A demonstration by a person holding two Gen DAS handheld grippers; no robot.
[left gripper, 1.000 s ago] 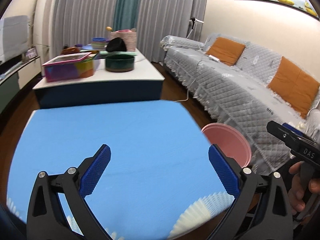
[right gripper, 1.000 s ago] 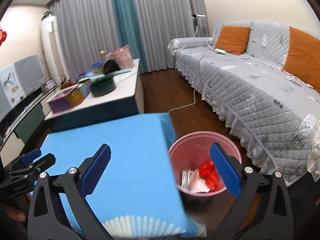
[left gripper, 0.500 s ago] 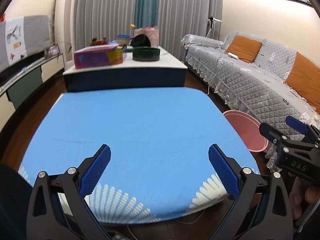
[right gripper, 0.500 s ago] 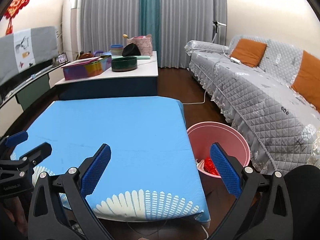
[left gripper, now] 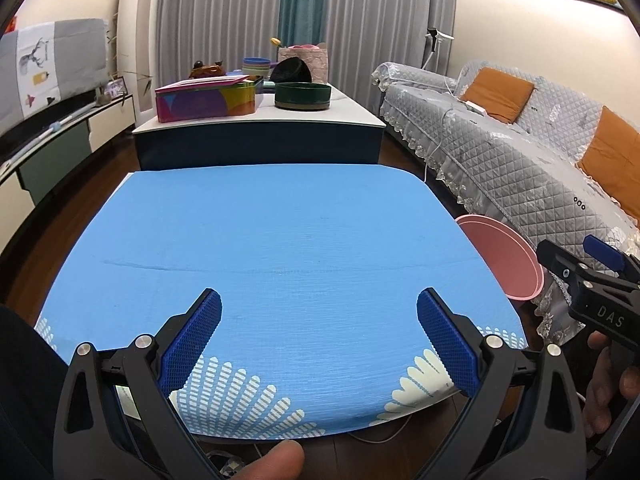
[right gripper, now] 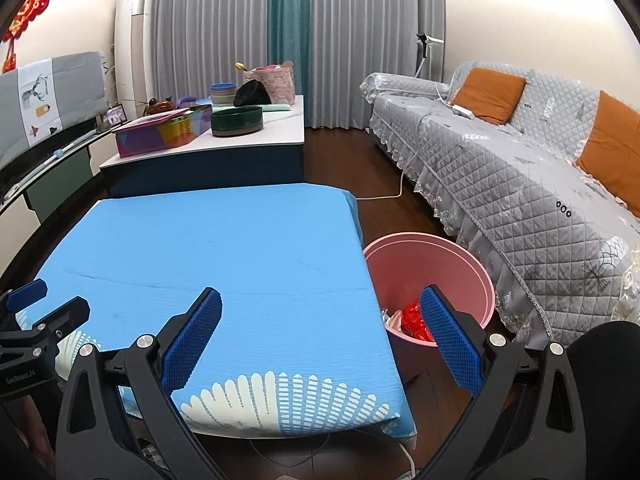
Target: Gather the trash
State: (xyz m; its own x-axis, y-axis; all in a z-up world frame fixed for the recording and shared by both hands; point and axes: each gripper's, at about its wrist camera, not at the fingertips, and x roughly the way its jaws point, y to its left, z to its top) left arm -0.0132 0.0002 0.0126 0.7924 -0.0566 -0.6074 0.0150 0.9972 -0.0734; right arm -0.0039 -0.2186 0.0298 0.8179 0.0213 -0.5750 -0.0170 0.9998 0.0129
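Note:
A pink bin (right gripper: 428,264) stands on the floor right of a low table with a blue cloth (right gripper: 224,248); red and silvery trash (right gripper: 412,320) lies inside it. The bin's rim also shows in the left wrist view (left gripper: 504,256). No trash shows on the blue cloth (left gripper: 280,240). My left gripper (left gripper: 320,340) is open and empty over the table's near edge. My right gripper (right gripper: 320,340) is open and empty over the table's near right corner, beside the bin. The right gripper also shows at the right of the left wrist view (left gripper: 592,280), and the left gripper at the left of the right wrist view (right gripper: 36,320).
A white-topped coffee table (left gripper: 256,120) behind holds a colourful box (left gripper: 204,100), a dark green bowl (left gripper: 302,96) and other items. A grey quilted sofa (right gripper: 520,168) with orange cushions runs along the right. A TV cabinet (left gripper: 48,140) is at the left.
Both grippers have pulled back from the table and bin and levelled; more of the blue cloth and its white fan pattern shows. Both stay open and empty.

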